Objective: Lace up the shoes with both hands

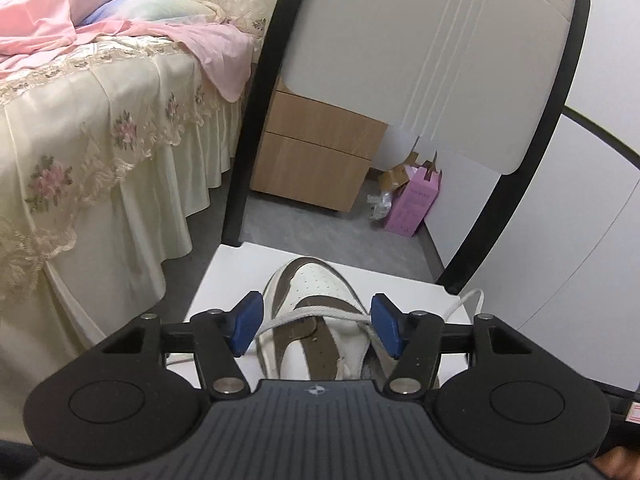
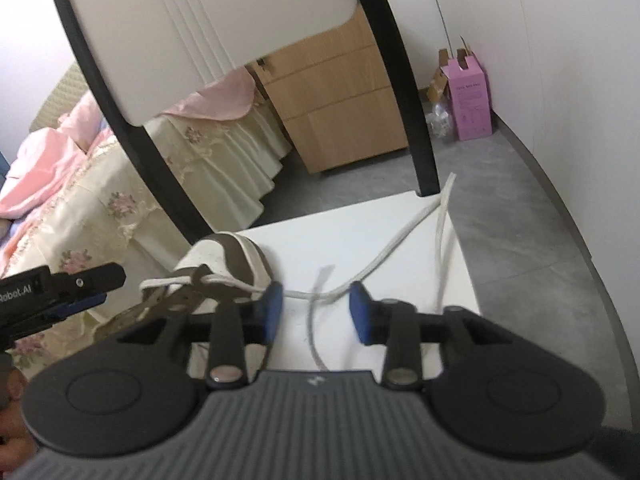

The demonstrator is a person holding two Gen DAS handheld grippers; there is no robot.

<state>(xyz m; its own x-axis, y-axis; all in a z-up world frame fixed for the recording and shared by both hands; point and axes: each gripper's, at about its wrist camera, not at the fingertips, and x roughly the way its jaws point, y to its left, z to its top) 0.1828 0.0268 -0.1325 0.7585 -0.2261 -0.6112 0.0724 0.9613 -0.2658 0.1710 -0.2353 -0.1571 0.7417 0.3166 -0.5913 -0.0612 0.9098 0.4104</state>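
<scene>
A white and brown sneaker [image 1: 320, 312] lies on a white chair seat [image 1: 232, 276], toe pointing away from me. A white lace [image 1: 316, 314] crosses its lowest eyelets. My left gripper [image 1: 316, 326] is open, its blue pads either side of the shoe's lacing area. In the right wrist view the sneaker [image 2: 228, 260] lies to the left. The lace [image 2: 396, 240] trails right across the seat [image 2: 360, 224] toward the chair's back leg. My right gripper [image 2: 316, 312] is open above the loose lace with nothing held. The left gripper [image 2: 76, 300] shows at the left edge.
The chair's black frame and white backrest [image 1: 420, 60] rise just behind the shoe. A bed [image 1: 80, 140] with cream floral cover and pink bedding stands to the left. A wooden drawer unit [image 1: 316, 156] and a pink box [image 1: 416, 200] stand on the grey floor by the wall.
</scene>
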